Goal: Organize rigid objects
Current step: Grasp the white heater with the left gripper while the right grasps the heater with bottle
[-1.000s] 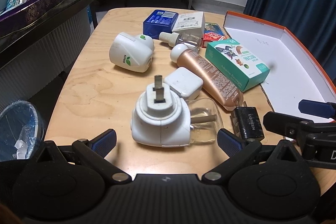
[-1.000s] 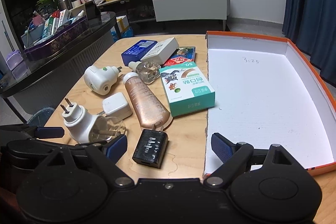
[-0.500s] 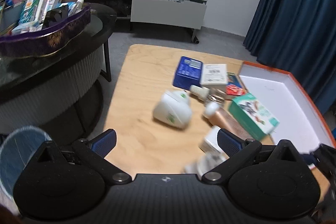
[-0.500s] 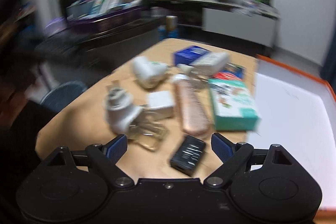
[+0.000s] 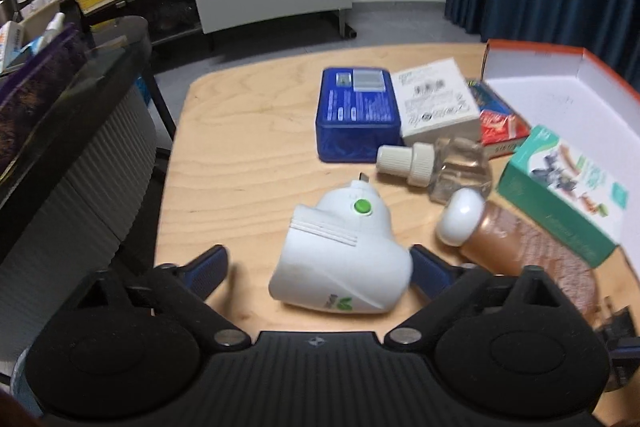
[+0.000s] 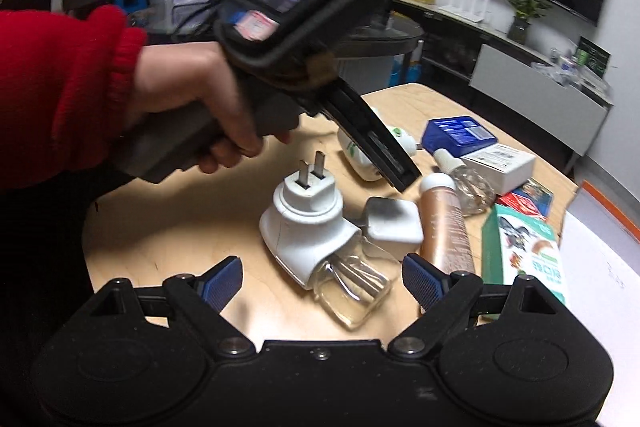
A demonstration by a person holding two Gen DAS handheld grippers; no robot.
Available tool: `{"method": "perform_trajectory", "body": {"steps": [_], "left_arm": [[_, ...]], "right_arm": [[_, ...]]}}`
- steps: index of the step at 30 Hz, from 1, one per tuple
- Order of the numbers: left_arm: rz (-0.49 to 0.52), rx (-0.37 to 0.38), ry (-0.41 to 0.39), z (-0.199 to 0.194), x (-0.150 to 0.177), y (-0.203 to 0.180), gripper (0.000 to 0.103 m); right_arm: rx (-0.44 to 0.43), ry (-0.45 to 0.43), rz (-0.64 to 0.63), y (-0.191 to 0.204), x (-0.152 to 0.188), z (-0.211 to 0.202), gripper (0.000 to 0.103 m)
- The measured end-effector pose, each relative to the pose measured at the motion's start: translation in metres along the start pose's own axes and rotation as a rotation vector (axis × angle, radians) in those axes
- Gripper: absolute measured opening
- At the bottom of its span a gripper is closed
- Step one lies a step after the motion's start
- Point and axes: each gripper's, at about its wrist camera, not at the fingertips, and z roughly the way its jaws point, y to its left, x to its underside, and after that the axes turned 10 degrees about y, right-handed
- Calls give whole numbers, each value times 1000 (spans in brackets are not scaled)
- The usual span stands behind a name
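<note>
Rigid objects are lying scattered on the wooden desk (image 5: 248, 131), beside the white tray with orange rim (image 5: 560, 95), probably being meant as their destination. The left tongs (image 5: 316, 267) are being closed around the white plug-in vaporizer (image 5: 344, 263), which is lying between the pads; the right pad seems touching its smooth, rounded plastic shell, the left pad is apart. The right tongs (image 6: 322, 277) are being held wide open and empty over a second vaporizer with clear bottle (image 6: 320, 239), its metal prongs pointing up. A hard blue box (image 5: 356, 111) is lying farther away.
</note>
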Motion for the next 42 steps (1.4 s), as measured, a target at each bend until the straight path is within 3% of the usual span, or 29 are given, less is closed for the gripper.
{"method": "perform_trajectory", "body": {"steps": [2, 5, 9, 11, 15, 17, 19, 24, 31, 42], "left_arm": [[-33, 41, -14, 3, -1, 7, 87], [-34, 45, -50, 0, -2, 9, 67], [-29, 47, -75, -4, 0, 9, 66], [-44, 49, -79, -6, 2, 11, 66], [-78, 65, -90, -8, 6, 15, 66], [-88, 61, -92, -7, 7, 16, 66], [-103, 56, -88, -7, 7, 18, 66], [-144, 36, -80, -15, 10, 23, 66], [-215, 9, -74, -29, 16, 20, 65], [-252, 36, -118, -59, 26, 4, 65]], "right_arm": [[-18, 16, -15, -1, -3, 7, 102], [0, 21, -48, -3, -8, 18, 102], [3, 61, -79, -7, -15, 32, 102], [-41, 83, -70, -13, -18, 37, 100], [-179, 115, -8, -22, -20, 41, 74], [-180, 110, 1, -20, -23, 43, 76], [-182, 96, 26, -21, -26, 46, 68], [-197, 80, 129, -28, -28, 46, 67], [-140, 24, 233, -36, -24, 20, 65], [-44, -74, 422, -79, 1, -29, 65]]}}
